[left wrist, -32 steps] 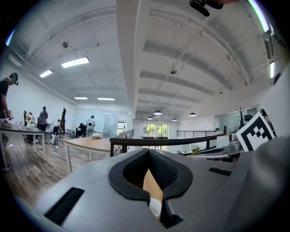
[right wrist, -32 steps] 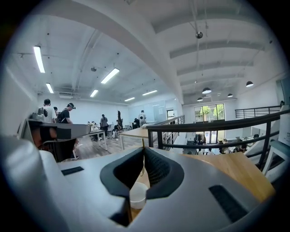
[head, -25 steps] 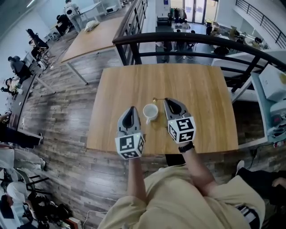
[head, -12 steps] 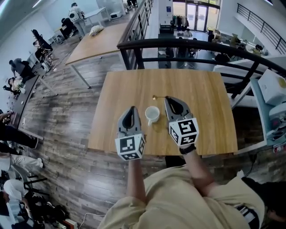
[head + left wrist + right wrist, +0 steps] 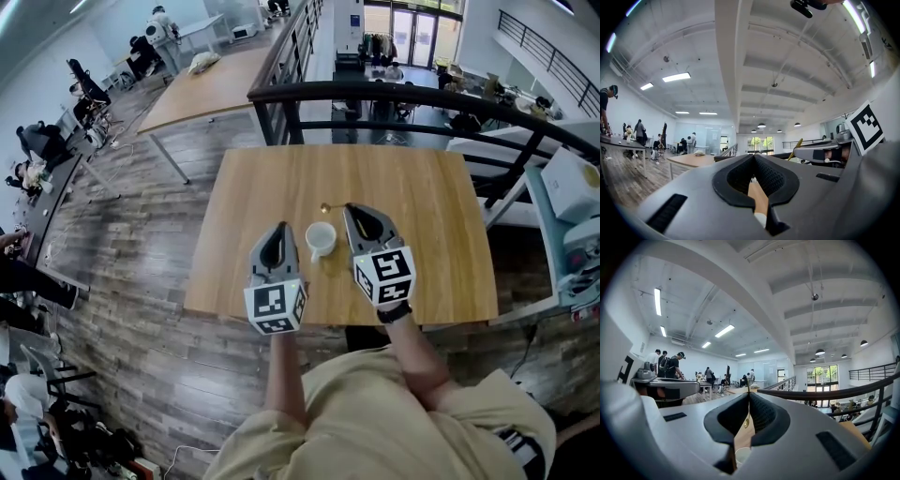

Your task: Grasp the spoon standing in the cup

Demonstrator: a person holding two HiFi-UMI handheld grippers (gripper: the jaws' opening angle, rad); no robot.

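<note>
One cup (image 5: 320, 239), one spoon (image 5: 325, 208), two grippers. Right gripper (image 5: 349, 209) is clamped on the spoon at frame centre, just above the cup in frame. Left gripper (image 5: 278, 229) is closed and empty.

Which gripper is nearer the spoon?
Right. The right gripper is shut on the spoon, which hangs between its jaws. The left gripper is shut and empty on the other side of the cup, apart from the spoon.

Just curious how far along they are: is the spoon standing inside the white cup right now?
No, the spoon is pinched in the shut jaws of the right gripper, hanging clear beyond the white cup.
</note>
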